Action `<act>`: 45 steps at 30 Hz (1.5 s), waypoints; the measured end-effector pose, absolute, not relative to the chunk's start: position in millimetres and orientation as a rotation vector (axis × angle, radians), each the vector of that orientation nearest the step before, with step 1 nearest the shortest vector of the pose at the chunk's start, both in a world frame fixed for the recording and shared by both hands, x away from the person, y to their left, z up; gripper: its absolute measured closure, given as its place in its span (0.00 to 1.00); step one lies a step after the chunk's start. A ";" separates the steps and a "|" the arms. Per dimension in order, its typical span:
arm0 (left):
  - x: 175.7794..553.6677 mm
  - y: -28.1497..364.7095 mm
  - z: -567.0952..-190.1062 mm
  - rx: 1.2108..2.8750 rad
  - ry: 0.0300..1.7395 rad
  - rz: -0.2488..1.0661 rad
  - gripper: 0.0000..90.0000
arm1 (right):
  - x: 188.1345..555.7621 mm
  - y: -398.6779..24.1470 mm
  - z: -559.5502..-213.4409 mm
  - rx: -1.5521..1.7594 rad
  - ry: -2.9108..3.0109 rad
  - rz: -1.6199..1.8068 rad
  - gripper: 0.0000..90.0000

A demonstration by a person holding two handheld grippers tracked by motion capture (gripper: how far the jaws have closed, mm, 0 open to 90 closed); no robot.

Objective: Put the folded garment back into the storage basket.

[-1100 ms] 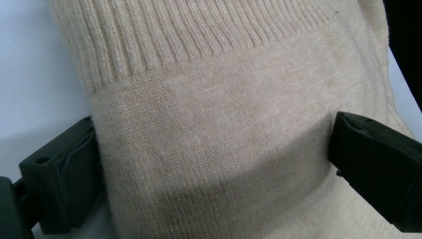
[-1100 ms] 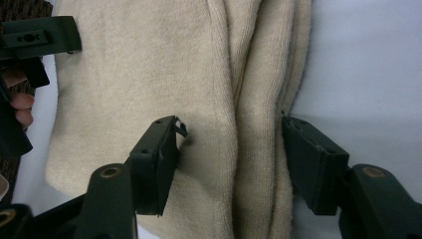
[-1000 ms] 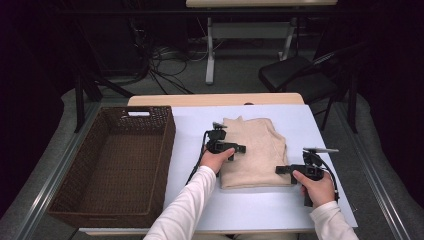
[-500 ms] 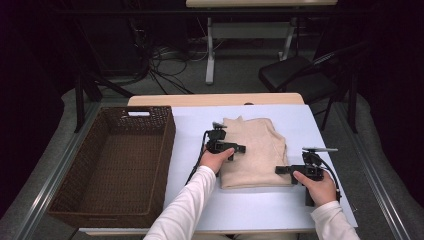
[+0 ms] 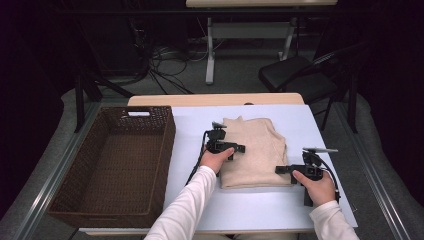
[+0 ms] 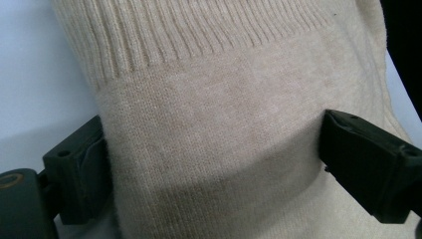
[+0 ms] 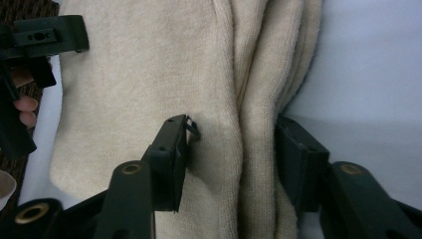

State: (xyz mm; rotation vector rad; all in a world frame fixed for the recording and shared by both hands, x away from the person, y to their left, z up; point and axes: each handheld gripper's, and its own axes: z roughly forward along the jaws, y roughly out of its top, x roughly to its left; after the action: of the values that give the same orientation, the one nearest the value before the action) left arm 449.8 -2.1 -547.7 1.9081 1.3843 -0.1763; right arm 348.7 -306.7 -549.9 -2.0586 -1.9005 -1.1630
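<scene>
White table [image 5: 260,210], wicker basket [image 5: 115,165] at left, folded beige sweater [image 5: 255,150] lying mid-table. Left gripper [image 6: 214,164] and right gripper [image 7: 231,164] both spread wide, straddling the sweater's left and right edges, nothing pinched. Looks like the pre-grasp step; next probably close both, lift evenly toward basket.

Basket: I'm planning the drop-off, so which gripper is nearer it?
Left. The left gripper sits at the sweater's basket-side edge; the right gripper is across it from the basket.

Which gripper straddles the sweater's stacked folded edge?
The right gripper: its jaws flank the beige sweater's layered side edge, whereas the left gripper spans flat knit.
</scene>
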 end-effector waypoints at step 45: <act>445.4 2.7 -542.2 1.772 1.433 -0.180 0.52 | 348.2 -298.3 -545.5 -2.059 -1.878 -1.175 0.78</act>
State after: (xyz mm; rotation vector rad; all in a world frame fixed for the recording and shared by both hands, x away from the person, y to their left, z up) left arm 445.4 2.7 -542.2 1.7718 1.4334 -0.1804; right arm 348.2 -298.3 -545.5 -2.0593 -1.8783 -1.1746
